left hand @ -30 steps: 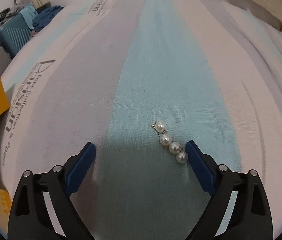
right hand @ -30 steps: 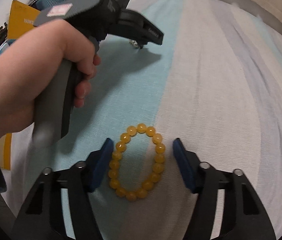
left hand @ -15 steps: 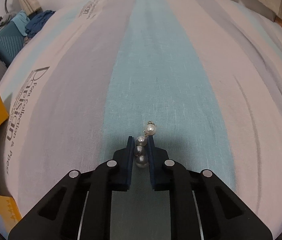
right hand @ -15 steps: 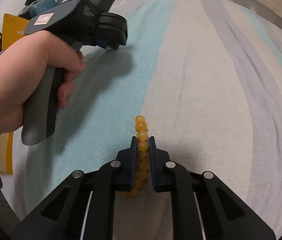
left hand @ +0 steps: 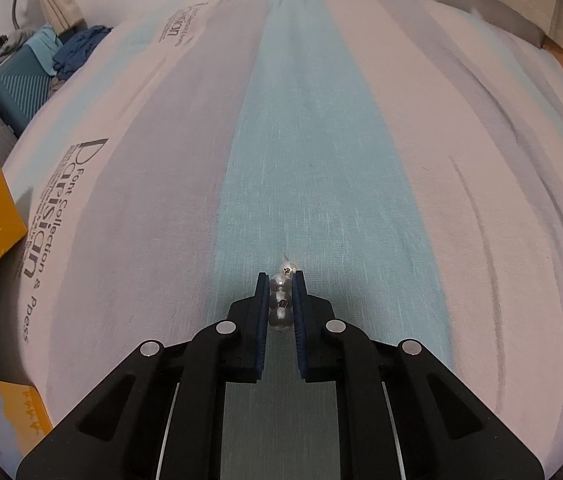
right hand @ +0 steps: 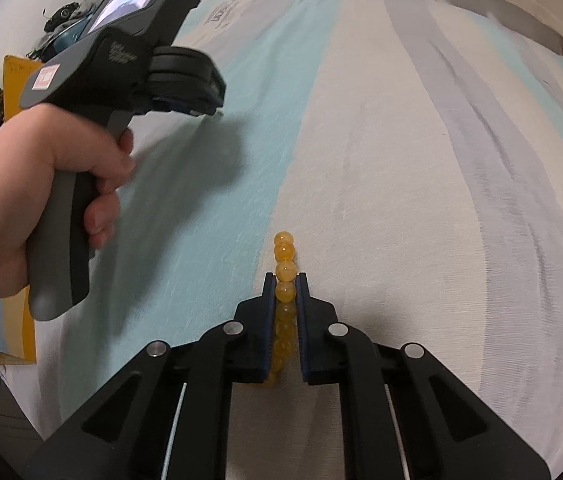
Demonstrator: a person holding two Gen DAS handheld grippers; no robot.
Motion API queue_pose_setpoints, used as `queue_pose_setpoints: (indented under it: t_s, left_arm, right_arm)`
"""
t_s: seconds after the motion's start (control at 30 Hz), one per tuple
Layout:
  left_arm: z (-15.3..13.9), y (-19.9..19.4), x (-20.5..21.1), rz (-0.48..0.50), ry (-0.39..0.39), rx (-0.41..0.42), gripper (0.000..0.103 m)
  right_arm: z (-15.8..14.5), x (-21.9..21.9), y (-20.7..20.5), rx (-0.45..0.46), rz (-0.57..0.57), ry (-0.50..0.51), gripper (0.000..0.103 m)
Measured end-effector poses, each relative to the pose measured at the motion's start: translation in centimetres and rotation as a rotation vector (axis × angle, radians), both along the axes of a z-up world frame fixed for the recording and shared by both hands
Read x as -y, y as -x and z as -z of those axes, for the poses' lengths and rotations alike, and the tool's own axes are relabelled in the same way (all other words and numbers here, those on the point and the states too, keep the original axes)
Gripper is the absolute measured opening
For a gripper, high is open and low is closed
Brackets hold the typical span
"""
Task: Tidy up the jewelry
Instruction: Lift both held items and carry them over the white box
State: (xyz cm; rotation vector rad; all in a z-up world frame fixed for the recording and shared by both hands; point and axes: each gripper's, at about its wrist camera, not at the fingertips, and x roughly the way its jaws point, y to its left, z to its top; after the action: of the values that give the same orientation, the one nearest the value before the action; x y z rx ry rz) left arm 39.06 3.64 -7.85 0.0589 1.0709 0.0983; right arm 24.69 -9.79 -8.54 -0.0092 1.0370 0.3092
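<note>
I work over a soft striped bed sheet [left hand: 361,128], blue, white and grey. My left gripper [left hand: 281,280] is squeezed shut on a short pearl string [left hand: 280,300]; its long line points straight ahead, one round pearl poking past the tips. My right gripper [right hand: 285,280] is squeezed on a yellow bead bracelet [right hand: 284,264], pressed flat, smooth beads sticking out forward. My left hand [right hand: 37,184] is off to the side.

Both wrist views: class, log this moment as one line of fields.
left gripper: shut on pearl string | right gripper: shut on yellow bead bracelet | surface: striped bedsheet | stage: both pieces gripped
</note>
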Motion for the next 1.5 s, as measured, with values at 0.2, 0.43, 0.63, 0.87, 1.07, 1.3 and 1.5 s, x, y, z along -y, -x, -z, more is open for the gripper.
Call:
queue_pose_setpoints:
  t_s: [0.2, 0.43, 0.63, 0.87, 1.07, 1.3, 1.5]
  left_arm:
    - [-1.1, 0.7, -0.2, 0.002, -0.003, 0.004, 0.010]
    - [-3.0, 2.4, -0.8, 0.014, 0.007, 0.007, 0.010]
    - [-4.8, 5.0, -1.7, 0.040, 0.003, 0.005, 0.010]
    - [-7.1, 9.6, -3.3, 0.046, 0.020, -0.012, 0.010]
    - [-8.6, 13.7, -4.9, 0.045, 0.044, -0.006, 0.010]
    - [-9.6, 17.6, -6.9, 0.017, 0.052, 0.003, 0.010]
    - [-10.2, 20.2, -8.1, -0.005, 0.082, 0.003, 0.010]
  right_arm:
    - [-0.5, 1.5, 0.0, -0.003, 0.016, -0.016, 0.009]
    - [-1.7, 3.4, 0.0, 0.008, 0.029, -0.044, 0.009]
    - [-1.9, 4.2, 0.5, -0.020, 0.014, -0.058, 0.009]
    - [-2.3, 5.8, 2.0, -0.037, 0.037, -0.101, 0.009]
    - [-2.4, 5.7, 3.1, -0.036, 0.057, -0.107, 0.009]
    - [-3.9, 3.4, 4.3, -0.014, 0.058, -0.095, 0.009]
    - [-5.5, 1.9, 5.3, 0.006, 0.058, -0.082, 0.009]
